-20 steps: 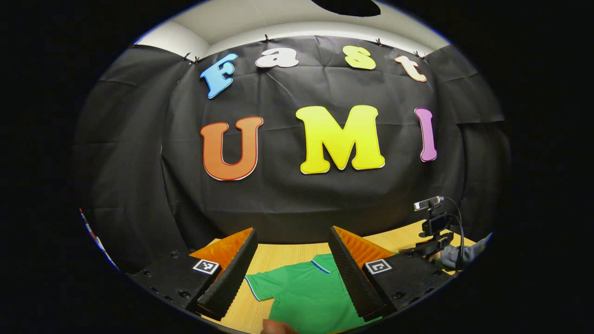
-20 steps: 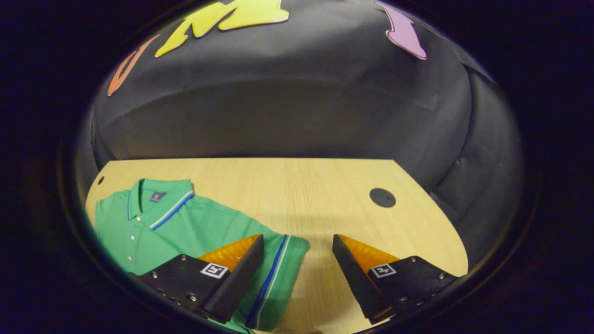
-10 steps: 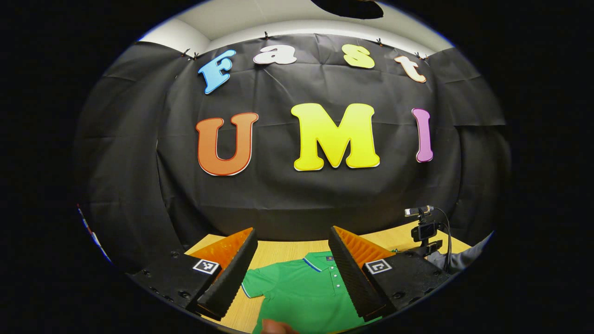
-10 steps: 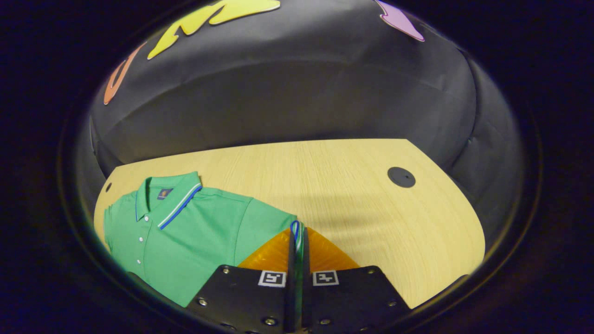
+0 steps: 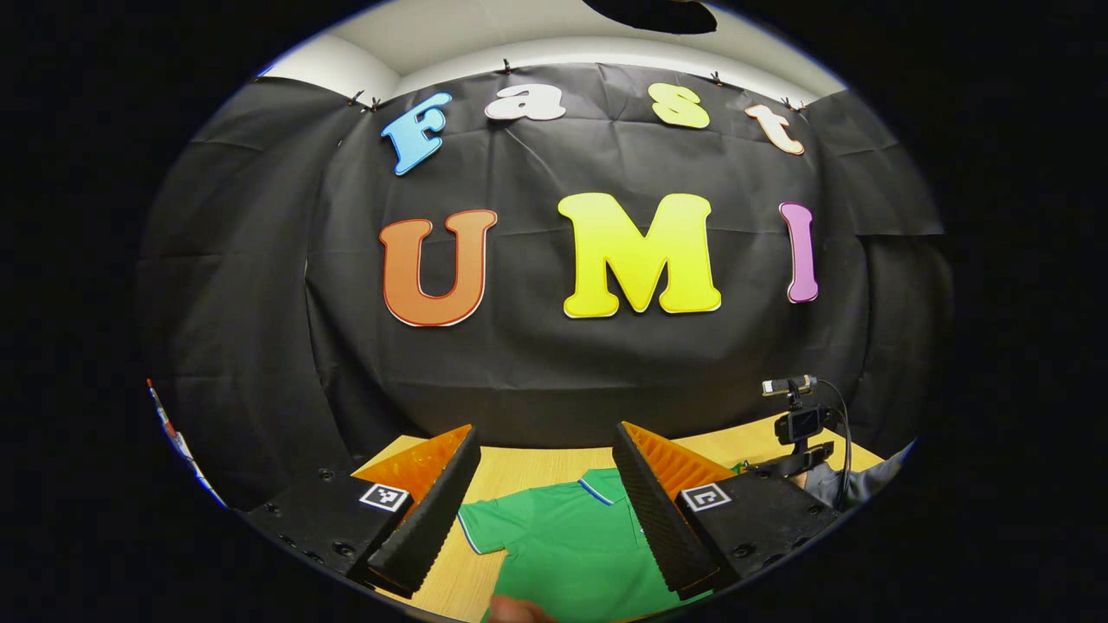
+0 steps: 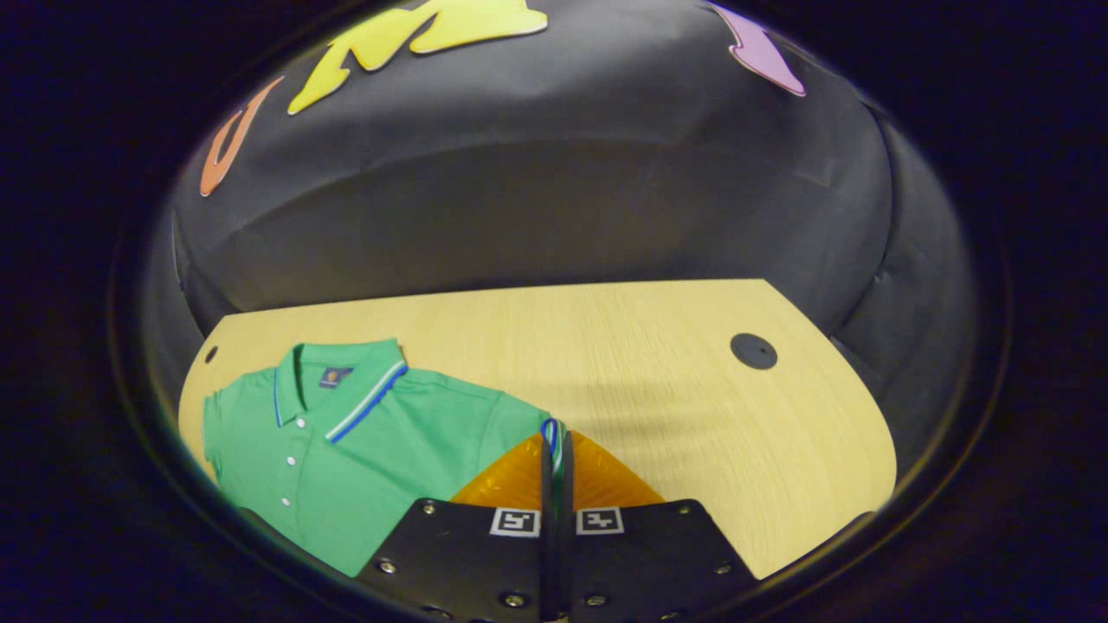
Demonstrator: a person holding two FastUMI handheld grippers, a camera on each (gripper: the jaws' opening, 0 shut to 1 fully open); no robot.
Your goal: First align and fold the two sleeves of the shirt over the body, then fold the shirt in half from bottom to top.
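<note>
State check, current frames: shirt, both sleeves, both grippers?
Shirt: flat on the table, front up, collar toward the wall, not folded.
Right sleeve: cuff pinched and raised off the table.
Left sleeve: spread flat, not folded.
Right gripper: shut on the sleeve cuff.
Left gripper: open, above the shirt, holding nothing.

I'm getting a bright, sharp left gripper view, lit evenly from overhead, though it's bending hard at the edges. The right gripper view is coming through dimmer and softer, and a faint shadow is lying across the table [image 6: 658, 346].
</note>
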